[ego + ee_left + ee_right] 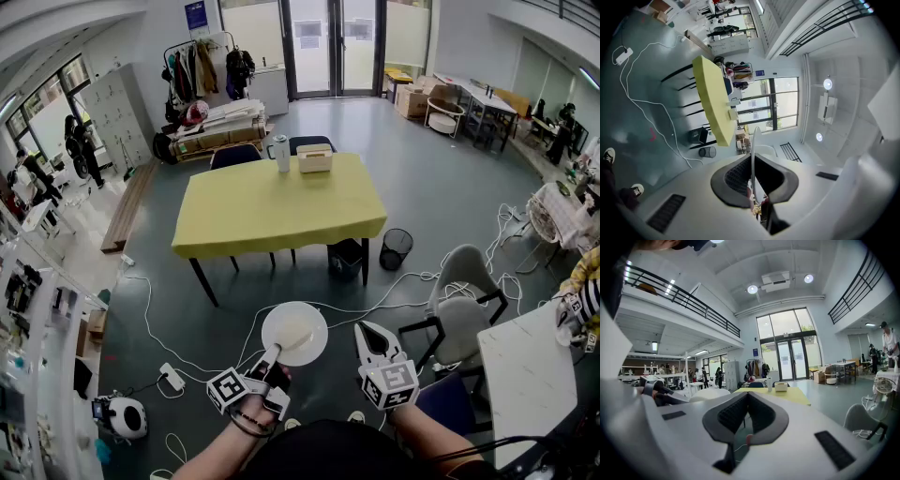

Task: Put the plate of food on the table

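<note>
Head view: left gripper point(270, 356) clamped on the near rim of the plate point(294, 333), held over the floor, well short of the yellow table point(281, 202). Right gripper point(373, 342) closed, empty. Risks: the one-edge pinch could let the plate tilt and spill food; floor cables point(159, 328) could trip the walk.

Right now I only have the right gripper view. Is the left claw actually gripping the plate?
Observer: Yes. The left claw is shut on the rim of the plate, which carries pale food.
Operator: Is the floor clear up to the yellow table?
Observer: No. White cables trail across the floor between you and the yellow table.
Operator: Anything standing near the table's front?
Observer: A black wastebasket stands on the floor beside the table's right front corner.
</note>
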A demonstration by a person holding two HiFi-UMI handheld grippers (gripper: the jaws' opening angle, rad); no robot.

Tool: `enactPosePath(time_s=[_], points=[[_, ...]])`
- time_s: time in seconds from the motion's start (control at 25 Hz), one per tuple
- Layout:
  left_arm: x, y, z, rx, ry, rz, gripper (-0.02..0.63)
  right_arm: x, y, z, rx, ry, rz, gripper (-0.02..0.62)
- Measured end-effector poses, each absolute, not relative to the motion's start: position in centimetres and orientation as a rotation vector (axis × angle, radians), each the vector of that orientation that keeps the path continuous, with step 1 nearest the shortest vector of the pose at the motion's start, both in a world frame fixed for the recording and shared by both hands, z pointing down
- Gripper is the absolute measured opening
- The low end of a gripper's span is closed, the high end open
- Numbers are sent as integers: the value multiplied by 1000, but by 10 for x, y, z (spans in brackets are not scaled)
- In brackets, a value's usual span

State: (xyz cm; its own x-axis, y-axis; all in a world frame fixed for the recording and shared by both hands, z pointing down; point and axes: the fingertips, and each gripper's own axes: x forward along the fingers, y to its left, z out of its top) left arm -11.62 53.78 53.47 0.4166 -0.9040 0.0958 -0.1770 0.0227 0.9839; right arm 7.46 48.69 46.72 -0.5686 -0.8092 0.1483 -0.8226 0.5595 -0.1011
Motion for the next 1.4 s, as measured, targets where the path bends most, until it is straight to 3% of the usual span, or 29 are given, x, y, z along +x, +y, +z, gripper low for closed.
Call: enactPosePath(time_s=[1.4], points=[[-182,532,561,1430,-914,-617,21,14,510,491,1603,-2545,302,12]])
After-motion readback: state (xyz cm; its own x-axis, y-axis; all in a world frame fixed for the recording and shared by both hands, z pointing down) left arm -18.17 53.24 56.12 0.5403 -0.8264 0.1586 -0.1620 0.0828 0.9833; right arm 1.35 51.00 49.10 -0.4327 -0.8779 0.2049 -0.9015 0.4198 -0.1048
